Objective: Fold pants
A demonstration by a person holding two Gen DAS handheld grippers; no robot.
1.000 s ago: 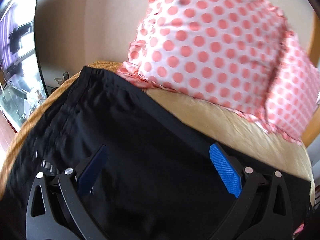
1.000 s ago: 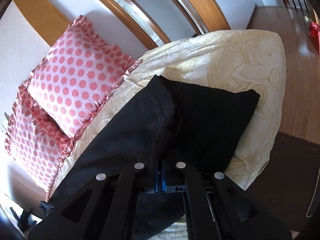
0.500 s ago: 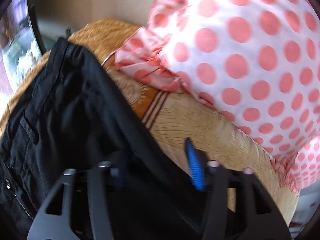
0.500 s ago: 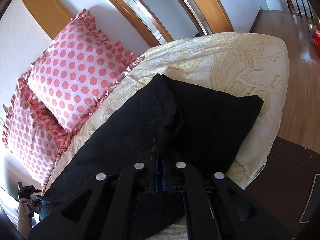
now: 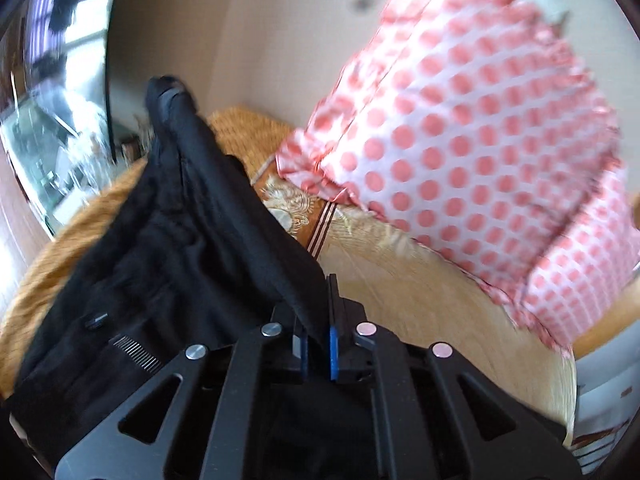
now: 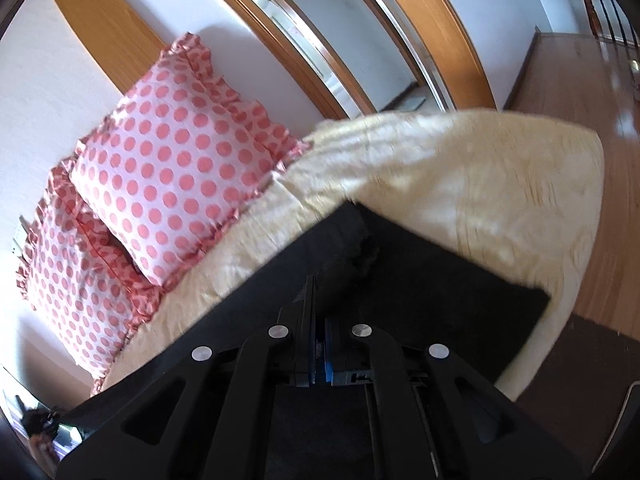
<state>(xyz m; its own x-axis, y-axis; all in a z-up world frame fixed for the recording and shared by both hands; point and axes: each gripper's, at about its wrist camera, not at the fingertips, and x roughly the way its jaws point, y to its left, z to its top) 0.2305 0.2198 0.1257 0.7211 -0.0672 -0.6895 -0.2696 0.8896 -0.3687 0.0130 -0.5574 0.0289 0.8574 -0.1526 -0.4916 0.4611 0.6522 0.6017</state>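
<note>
Left gripper (image 5: 317, 344) clamped on pants (image 5: 168, 248) edge, fabric lifted off bed (image 5: 420, 292). Right gripper (image 6: 319, 350) pinched tight on pants (image 6: 432, 280) too. Pillows (image 6: 176, 172) beside.

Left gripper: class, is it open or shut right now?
Shut. The left gripper has its blue pads closed on a raised fold of the black pants, lifted off the bedspread.

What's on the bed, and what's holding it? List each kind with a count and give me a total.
Pants: 1, black
Pillows: 2, pink polka-dot
Bedspread: 1, cream
Grippers: 2, left gripper and right gripper, both shut on the pants
Total: 6
</note>
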